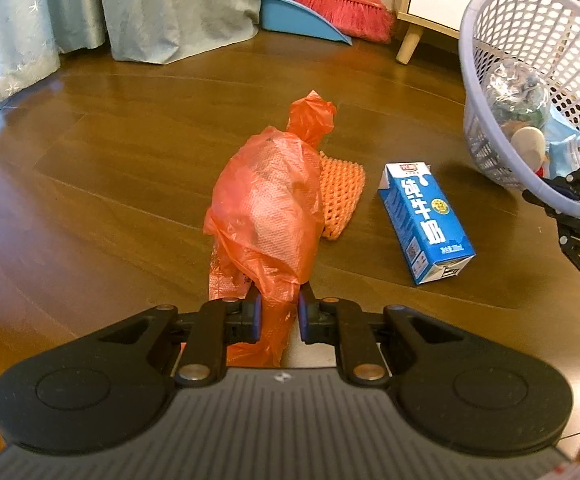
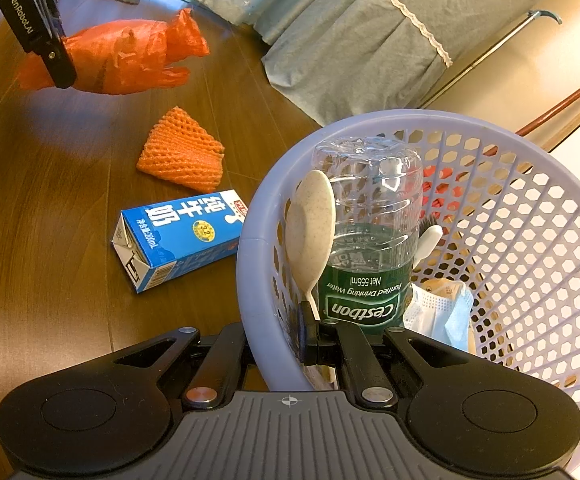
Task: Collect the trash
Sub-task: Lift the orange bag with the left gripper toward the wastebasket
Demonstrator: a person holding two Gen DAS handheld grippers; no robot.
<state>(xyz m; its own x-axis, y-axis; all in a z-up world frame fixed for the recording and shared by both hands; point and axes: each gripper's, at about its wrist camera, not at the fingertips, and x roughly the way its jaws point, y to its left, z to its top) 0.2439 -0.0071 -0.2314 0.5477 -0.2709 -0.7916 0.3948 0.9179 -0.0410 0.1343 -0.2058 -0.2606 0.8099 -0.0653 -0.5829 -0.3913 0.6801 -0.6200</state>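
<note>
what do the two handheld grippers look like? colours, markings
Both are matte black: two rounded lobes with circular recesses, linkage arms with silver pivot pins, a grey ribbed base bearing a small white mark. Left gripper has blue pads on its jaws. White "GenRobot.AI" lettering shows on its side in the right wrist view.

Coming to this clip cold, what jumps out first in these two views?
The orange plastic bag dominates mid-floor, its near end pinched in the left gripper. To its right lie an orange foam net and a blue milk carton on the wooden floor. The right gripper clamps the rim of a lavender basket already holding a water bottle, spoon and face mask.
</note>
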